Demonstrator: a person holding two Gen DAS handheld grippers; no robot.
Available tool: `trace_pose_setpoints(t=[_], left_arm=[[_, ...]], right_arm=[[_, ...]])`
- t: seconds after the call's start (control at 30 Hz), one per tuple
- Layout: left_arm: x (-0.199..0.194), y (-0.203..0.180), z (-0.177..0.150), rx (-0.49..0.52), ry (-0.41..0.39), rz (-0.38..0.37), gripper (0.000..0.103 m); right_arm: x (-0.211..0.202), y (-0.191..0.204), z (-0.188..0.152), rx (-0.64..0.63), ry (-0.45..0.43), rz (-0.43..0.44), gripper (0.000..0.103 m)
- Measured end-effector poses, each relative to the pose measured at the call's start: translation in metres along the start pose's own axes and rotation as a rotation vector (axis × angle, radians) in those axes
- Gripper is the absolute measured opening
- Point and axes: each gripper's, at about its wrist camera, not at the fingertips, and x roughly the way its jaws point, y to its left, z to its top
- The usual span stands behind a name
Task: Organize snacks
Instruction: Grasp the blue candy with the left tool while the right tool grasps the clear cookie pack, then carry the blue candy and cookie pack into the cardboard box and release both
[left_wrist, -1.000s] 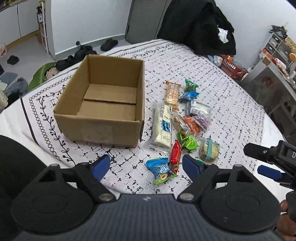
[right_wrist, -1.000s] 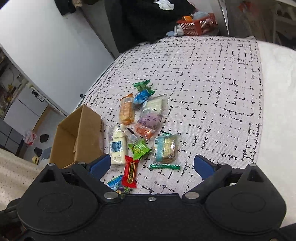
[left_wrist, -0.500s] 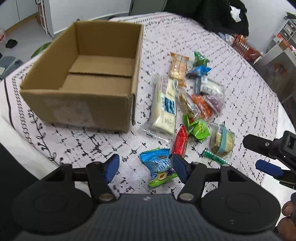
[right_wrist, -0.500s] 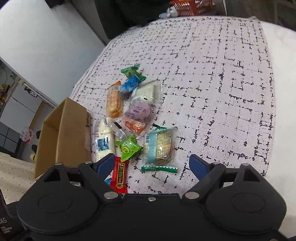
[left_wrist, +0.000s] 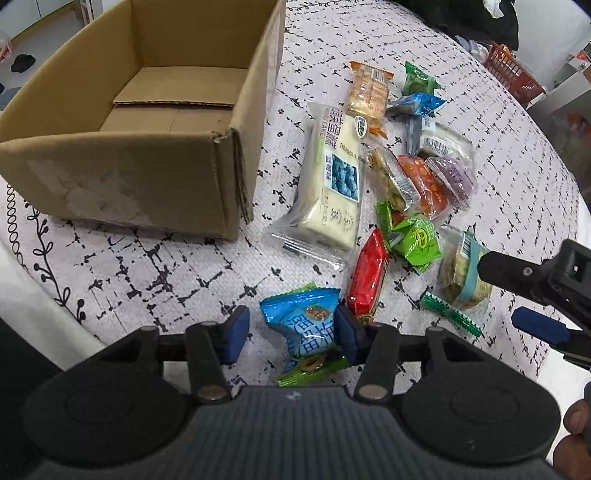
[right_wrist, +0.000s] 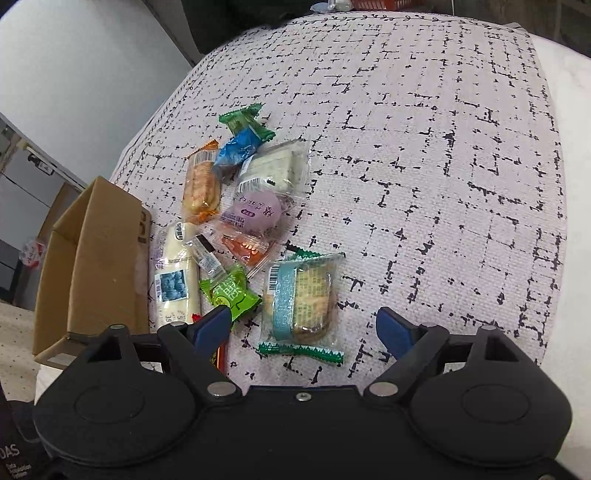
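An empty cardboard box (left_wrist: 147, 122) stands at the left of the patterned tablecloth (left_wrist: 166, 273). To its right lies a pile of wrapped snacks, among them a long white cake bar (left_wrist: 332, 184), a red bar (left_wrist: 369, 277) and a green packet (left_wrist: 417, 236). My left gripper (left_wrist: 291, 332) is open, and its fingers flank a blue snack packet (left_wrist: 306, 328). The right pad is at the packet's edge; the left pad stands apart. My right gripper (right_wrist: 303, 328) is wide open just above a clear-wrapped cookie (right_wrist: 301, 299) and a thin green stick (right_wrist: 301, 350).
A red basket (left_wrist: 511, 72) and dark clothing sit beyond the table's far side. The tablecloth stretches bare to the right of the pile (right_wrist: 443, 166). The table edge runs close below both grippers. A hand (left_wrist: 572, 435) shows at the lower right.
My left gripper has come down and forward onto the blue packet, and its fingers have narrowed. My right gripper has moved closer to the near end of the pile and stays wide open.
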Motion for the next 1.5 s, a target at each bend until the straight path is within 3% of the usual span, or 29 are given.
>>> trace_pose_setpoints(t=[0.33, 0.43, 0.47, 0.6, 0.97, 1.5], left_arm=[[-0.016, -0.004, 0.000, 0.016, -0.063, 0.002, 0.038], [-0.024, -0.001, 0.000, 0.009, -0.084, -0.002, 0.038], [-0.028, 0.000, 0.000, 0.007, -0.092, -0.003, 0.038], [-0.043, 0.004, 0.000, 0.006, -0.127, -0.013, 0.038], [-0.096, 0.022, -0.003, -0.023, -0.255, -0.030, 0.038], [-0.159, 0.049, 0.000, -0.061, -0.401, -0.035, 0.038]], right_arm=[[0.018, 0.009, 0.006, -0.047, 0.024, -0.044, 0.077], [0.024, 0.013, 0.005, -0.074, 0.036, -0.071, 0.062], [0.025, 0.013, 0.004, -0.076, 0.046, -0.068, 0.051], [0.019, 0.013, 0.001, -0.079, 0.027, -0.054, 0.044], [-0.022, 0.027, -0.004, -0.114, -0.111, -0.026, 0.044], [-0.059, 0.081, -0.017, -0.251, -0.270, 0.118, 0.044]])
